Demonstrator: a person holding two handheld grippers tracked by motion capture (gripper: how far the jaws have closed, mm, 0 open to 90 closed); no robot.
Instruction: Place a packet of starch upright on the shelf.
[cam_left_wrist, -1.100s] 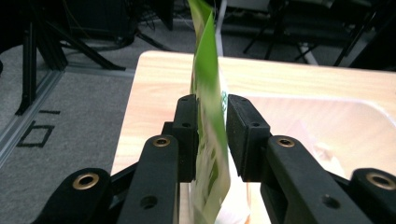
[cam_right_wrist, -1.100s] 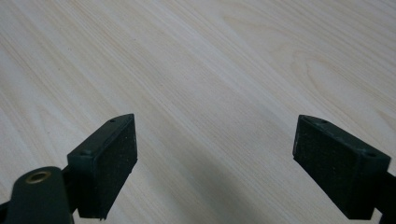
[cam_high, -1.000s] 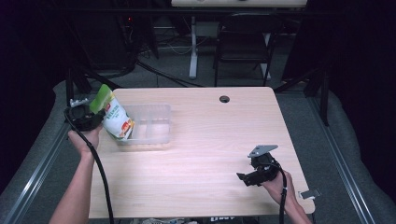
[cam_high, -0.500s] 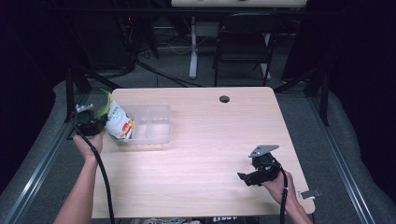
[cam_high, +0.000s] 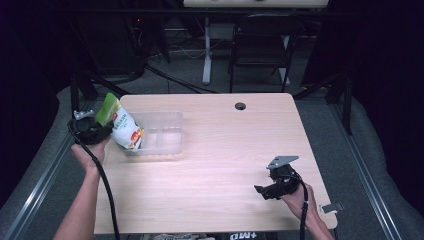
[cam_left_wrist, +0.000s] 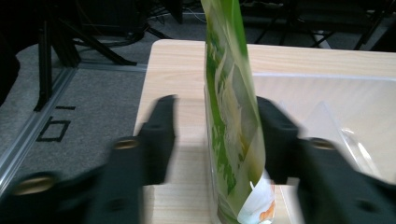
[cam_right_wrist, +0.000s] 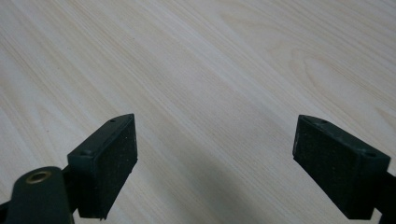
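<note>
green-white pouch (cam_left_wrist: 232, 126) — label unreadable

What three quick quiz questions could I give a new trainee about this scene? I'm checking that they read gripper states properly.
1. True or false: the right gripper has something between its jaws.
2. Multiple choice: the green and white pouch leans at which end of the clear tray? A) the end nearest the left gripper B) the end nearest the table's cable hole C) it lies outside the tray, mid-table.
3. Fill in: in the left gripper view, the left jaw stands ____ the pouch.

Key
1. False; its jaws stand wide apart over bare table.
2. A.
3. Apart from; a gap shows there.
</note>
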